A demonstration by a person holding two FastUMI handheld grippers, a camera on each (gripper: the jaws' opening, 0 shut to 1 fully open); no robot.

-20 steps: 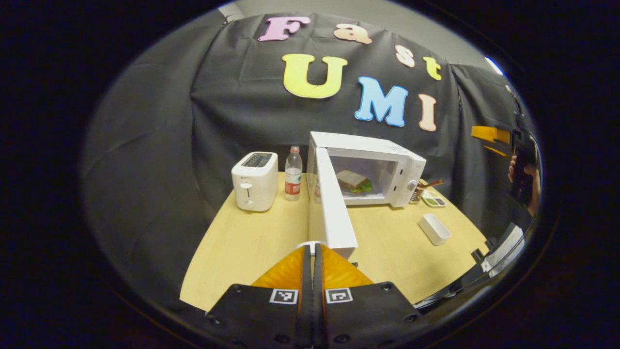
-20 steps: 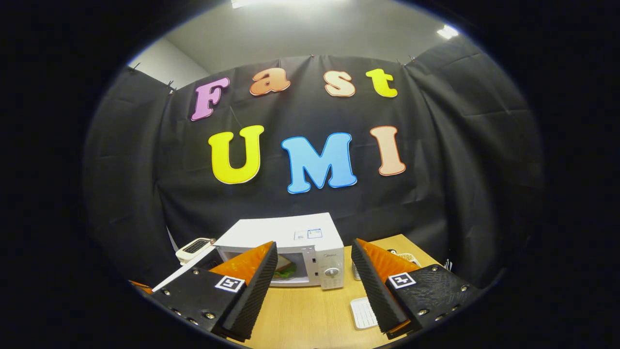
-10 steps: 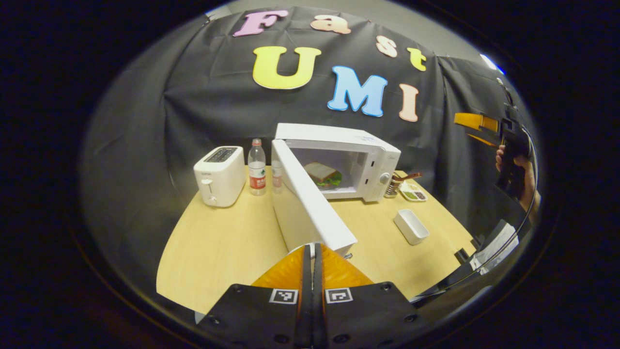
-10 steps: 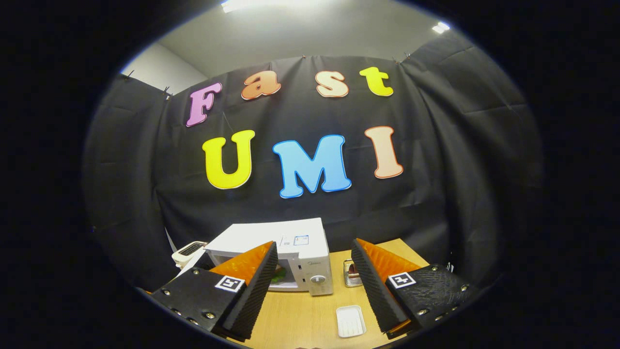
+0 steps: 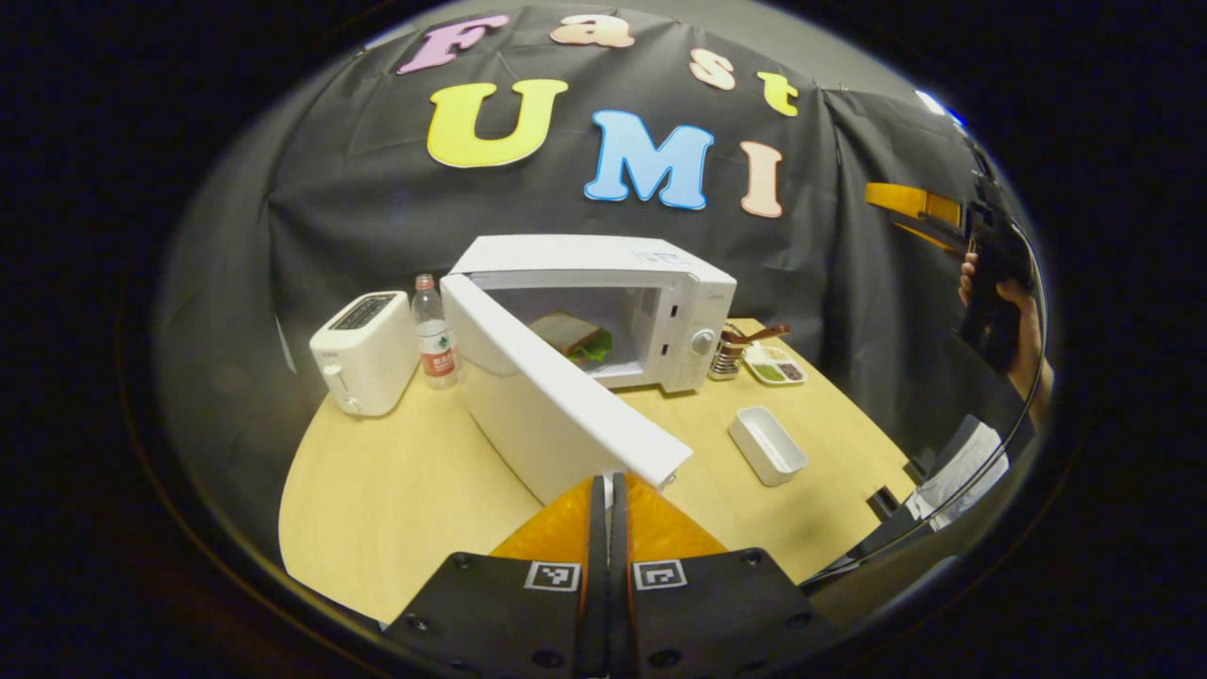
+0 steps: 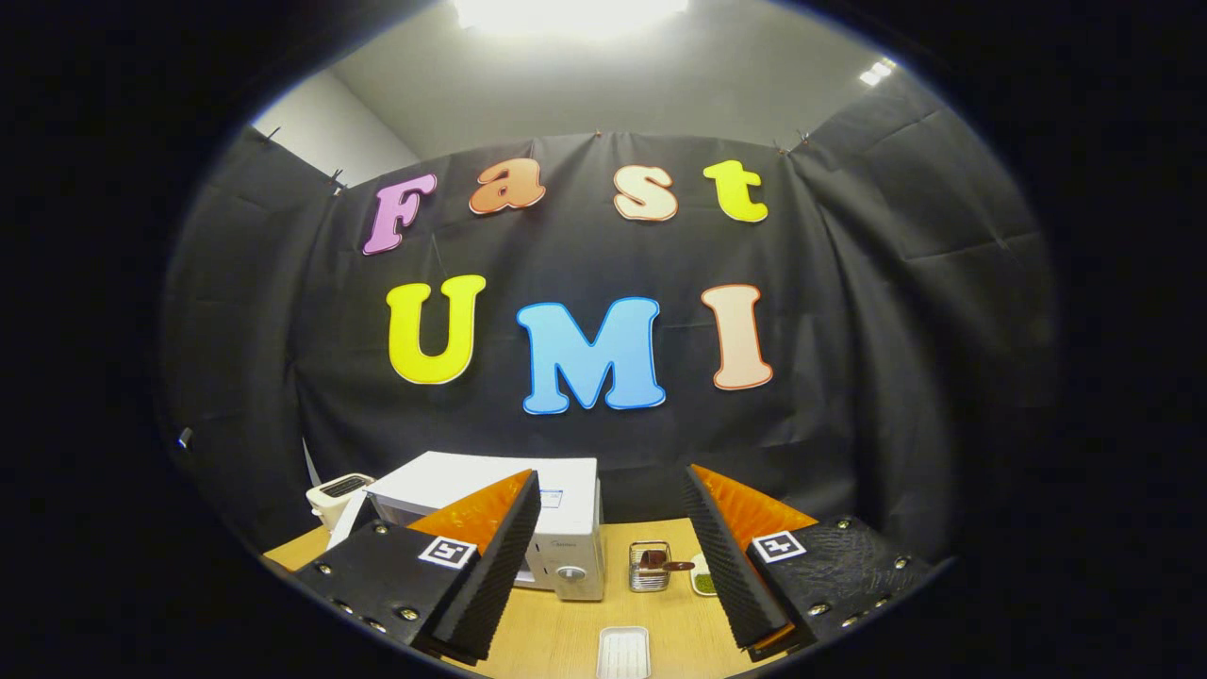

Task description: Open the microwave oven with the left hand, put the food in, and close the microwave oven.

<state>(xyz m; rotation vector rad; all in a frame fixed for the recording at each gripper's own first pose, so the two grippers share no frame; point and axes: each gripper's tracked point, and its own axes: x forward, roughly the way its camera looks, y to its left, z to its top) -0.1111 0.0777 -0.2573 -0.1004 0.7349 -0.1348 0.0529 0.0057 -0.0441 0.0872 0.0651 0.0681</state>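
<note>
Microwave (image 5: 679, 297) door (image 5: 556, 405) stands ajar between toaster (image 5: 363, 351) and white tray (image 5: 767, 443).

The left gripper (image 5: 609, 490) points forward and slightly down, its 2 jaws pressed together with no gap between them. The right gripper (image 6: 611, 556) is held higher and tilted upward, its 2 jaws spread wide apart with nothing between them. In the left gripper view, the right gripper shows far off at the right edge, raised, with a hand (image 5: 1009, 316) wrapped around its handle.
</note>
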